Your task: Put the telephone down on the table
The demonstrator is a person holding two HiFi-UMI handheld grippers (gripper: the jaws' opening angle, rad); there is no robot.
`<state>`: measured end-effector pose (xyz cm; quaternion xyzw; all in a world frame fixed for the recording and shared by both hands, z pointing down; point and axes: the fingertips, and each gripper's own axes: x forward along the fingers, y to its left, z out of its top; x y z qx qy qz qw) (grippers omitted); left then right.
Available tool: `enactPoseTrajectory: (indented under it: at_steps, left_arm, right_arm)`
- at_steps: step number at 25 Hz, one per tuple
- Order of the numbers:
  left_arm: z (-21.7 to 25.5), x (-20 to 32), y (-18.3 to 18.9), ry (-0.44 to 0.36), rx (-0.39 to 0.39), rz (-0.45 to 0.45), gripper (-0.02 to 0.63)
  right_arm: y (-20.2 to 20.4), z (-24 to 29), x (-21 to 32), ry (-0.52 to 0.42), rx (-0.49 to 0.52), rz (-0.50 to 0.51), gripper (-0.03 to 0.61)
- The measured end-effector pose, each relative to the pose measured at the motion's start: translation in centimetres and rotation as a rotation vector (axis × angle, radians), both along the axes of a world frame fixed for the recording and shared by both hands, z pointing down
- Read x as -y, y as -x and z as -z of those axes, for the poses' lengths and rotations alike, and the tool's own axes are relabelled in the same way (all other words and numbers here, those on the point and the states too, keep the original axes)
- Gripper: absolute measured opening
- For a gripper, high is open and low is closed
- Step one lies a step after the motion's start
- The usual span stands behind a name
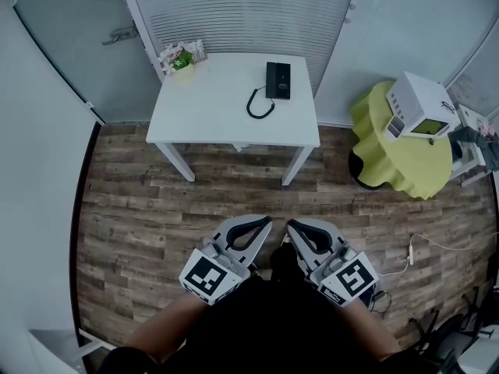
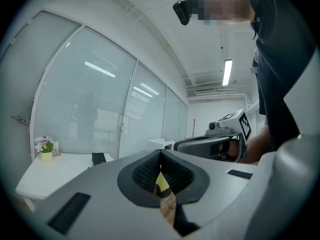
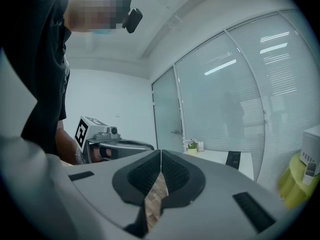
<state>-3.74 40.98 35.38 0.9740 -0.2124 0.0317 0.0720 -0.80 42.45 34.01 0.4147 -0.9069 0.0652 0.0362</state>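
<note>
A black telephone (image 1: 277, 80) with a curled cord lies on the white table (image 1: 210, 107) at its far right part, well ahead of me. It also shows small in the left gripper view (image 2: 99, 158) and the right gripper view (image 3: 233, 159). My left gripper (image 1: 254, 225) and right gripper (image 1: 301, 229) are held side by side close to my body, over the wood floor, far short of the table. Both are shut with nothing between the jaws. Each gripper view shows the other gripper beside it.
A small flower pot (image 1: 181, 61) stands at the table's far left corner. Right of the table a round stand with a yellow-green cloth (image 1: 398, 150) carries a white machine (image 1: 421, 106). A white cable (image 1: 425, 244) lies on the floor at right. Glass walls with blinds stand behind the table.
</note>
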Motion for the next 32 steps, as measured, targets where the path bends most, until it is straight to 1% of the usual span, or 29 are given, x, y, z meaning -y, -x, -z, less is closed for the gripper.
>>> enactPoseTrajectory:
  at_steps: [3, 7, 15, 22, 32]
  left_arm:
    - [0.4, 1.1, -0.4, -0.005, -0.010, 0.009, 0.009]
    - [0.3, 3.0, -0.8, -0.012, -0.003, 0.026, 0.009]
    - [0.2, 8.4, -2.9, -0.006, 0.019, 0.053, 0.009]
    - [0.6, 13.9, -6.3, -0.004, 0.033, 0.070, 0.009]
    - [0.3, 20.5, -12.8, 0.001, 0.071, 0.093, 0.009]
  right_arm:
    - [-0.3, -0.1, 1.3, -0.004, 0.006, 0.006, 0.023]
    - [-0.7, -0.4, 3.5, -0.008, 0.020, 0.020, 0.023]
    - [-2.7, -0.1, 9.3, -0.022, 0.028, 0.046, 0.023]
    - [-6.5, -0.1, 14.4, -0.009, 0.034, 0.049, 0.023]
    - [-13.5, -0.7, 21.1, -0.008, 0.041, 0.063, 0.023]
